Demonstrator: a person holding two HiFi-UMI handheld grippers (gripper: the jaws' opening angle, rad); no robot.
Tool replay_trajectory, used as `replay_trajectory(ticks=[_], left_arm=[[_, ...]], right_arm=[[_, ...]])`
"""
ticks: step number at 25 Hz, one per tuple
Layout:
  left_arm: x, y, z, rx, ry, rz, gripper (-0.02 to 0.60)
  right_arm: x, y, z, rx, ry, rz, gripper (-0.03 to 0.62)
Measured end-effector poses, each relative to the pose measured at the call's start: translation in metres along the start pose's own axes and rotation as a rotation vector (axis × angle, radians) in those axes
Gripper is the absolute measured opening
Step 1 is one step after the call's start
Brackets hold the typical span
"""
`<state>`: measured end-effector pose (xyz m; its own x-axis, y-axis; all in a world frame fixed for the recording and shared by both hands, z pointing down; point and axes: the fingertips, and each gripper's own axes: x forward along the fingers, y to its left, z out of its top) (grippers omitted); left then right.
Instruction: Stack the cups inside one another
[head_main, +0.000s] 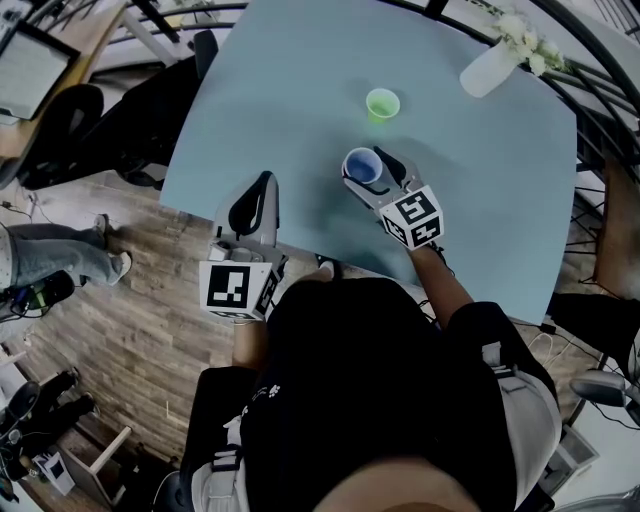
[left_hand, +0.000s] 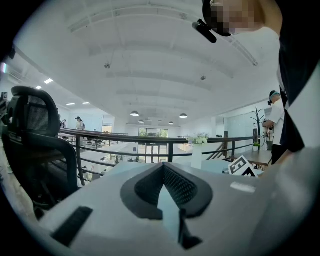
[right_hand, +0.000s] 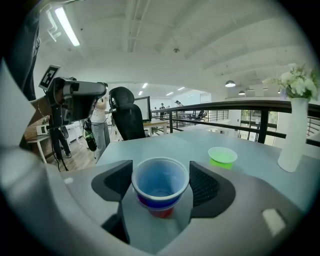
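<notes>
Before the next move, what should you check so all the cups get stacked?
1. Right gripper grips the blue cup, with the red cup nested under it: ok.
2. Green cup stands upright with its mouth open and nothing inside: ok.
3. The table between the blue cup and the green cup has nothing in the way: ok.
4. The vase stands apart from the green cup: ok.
5. Left gripper is shut on nothing and well back from the cups: ok.
6. The held cups are lifted off the table: cannot tell.
</notes>
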<state>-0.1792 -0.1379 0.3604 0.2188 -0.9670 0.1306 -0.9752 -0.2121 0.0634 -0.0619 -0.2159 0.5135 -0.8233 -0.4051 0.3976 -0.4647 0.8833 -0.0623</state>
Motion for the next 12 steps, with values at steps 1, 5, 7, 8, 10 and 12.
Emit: replay_trajectory(ticks=[1,5,7,8,10,12], left_arm=[[0.001,0.001,0.000,-0.001,0.002,0.000,-0.015],[0.004,0.002,-0.001,0.000,0.005,-0.003,-0.015],[0.006,0.002,-0.002,0.001,0.006,-0.008,-0.015],[0.007,0.002,-0.002,0.001,0.007,-0.009,-0.015],[0.009,0.002,-0.003,-0.001,0.012,-0.009,-0.015],[0.011,0.003,-0.003,-0.001,0.013,-0.010,-0.015]], right_arm=[[0.002,0.000,-0.002,0.001,0.008,0.002,0.351],[0.007,0.001,-0.011,0.003,0.035,0.011,0.353],[0.008,0.000,-0.015,0.000,0.048,0.009,0.353],[0.009,-0.001,-0.017,0.000,0.052,0.010,0.353],[0.011,-0.001,-0.018,0.003,0.055,0.015,0.354],[0.012,-0.002,-0.019,0.006,0.053,0.019,0.354]])
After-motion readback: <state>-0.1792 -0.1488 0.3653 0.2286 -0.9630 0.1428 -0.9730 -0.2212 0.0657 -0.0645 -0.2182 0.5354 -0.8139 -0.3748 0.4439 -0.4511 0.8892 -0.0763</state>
